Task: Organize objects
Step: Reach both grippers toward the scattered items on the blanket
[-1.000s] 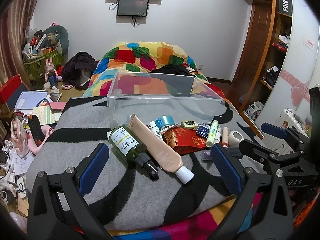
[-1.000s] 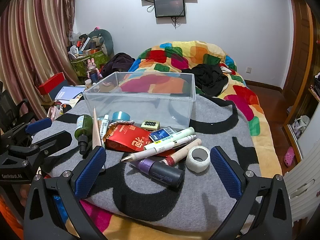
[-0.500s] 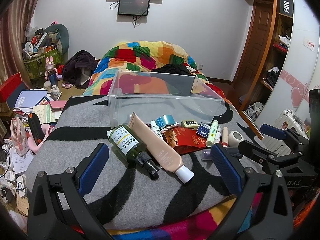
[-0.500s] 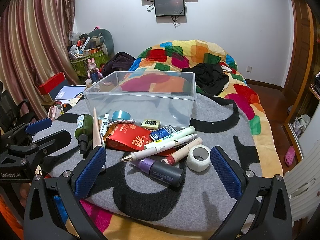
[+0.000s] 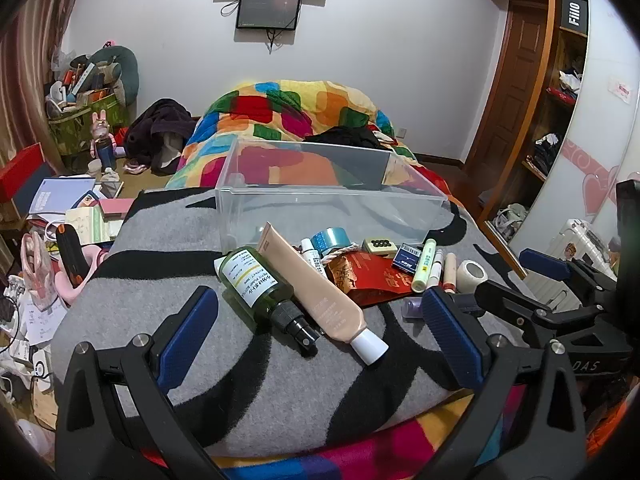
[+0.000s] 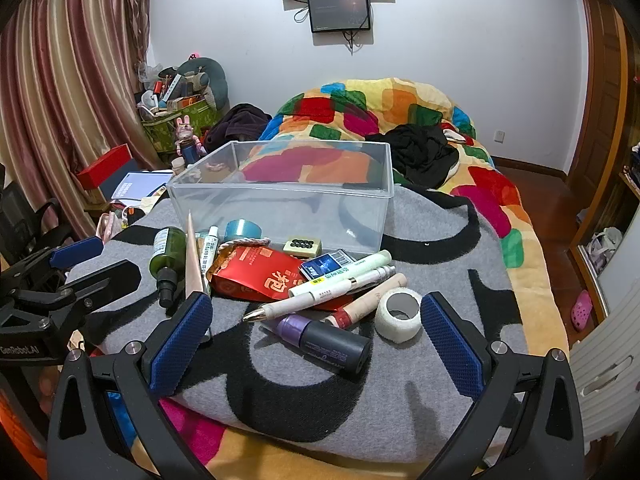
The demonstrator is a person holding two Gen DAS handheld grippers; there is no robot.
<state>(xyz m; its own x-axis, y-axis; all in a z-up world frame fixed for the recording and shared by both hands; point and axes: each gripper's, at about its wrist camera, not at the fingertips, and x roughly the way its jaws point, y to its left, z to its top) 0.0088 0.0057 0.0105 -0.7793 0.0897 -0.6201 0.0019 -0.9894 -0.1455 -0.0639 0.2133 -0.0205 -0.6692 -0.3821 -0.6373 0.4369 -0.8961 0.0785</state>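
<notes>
Nothing has gone into the clear plastic bin (image 5: 332,216) yet; it stands empty on the grey-and-black blanket (image 5: 248,384) of the bed, with the clutter heaped just in front of its near wall.

Left to right, the left gripper (image 5: 320,340) hangs low before the pile, jaws spread wide and holding nothing. Between them lie the green spray bottle (image 5: 260,290) and, touching its right side, the beige tube (image 5: 316,296), both pointing caps toward the camera. The bottle looks the easiest first pick: close across its wide body rather than the slim black nozzle, and come in slightly from the left so the tube is not dragged along.

Further right come the blue tape roll (image 6: 242,231), the red packet (image 6: 260,276) with pens lying across it, the dark purple-capped tube (image 6: 320,340) and the white tape roll (image 6: 399,315). The right gripper (image 6: 316,340) also has its jaws spread and empty, framing the dark tube. That one is round and would probably roll, so pinch it mid-body, square to its length. Whether it touches the pen above is hard to tell here.
</notes>
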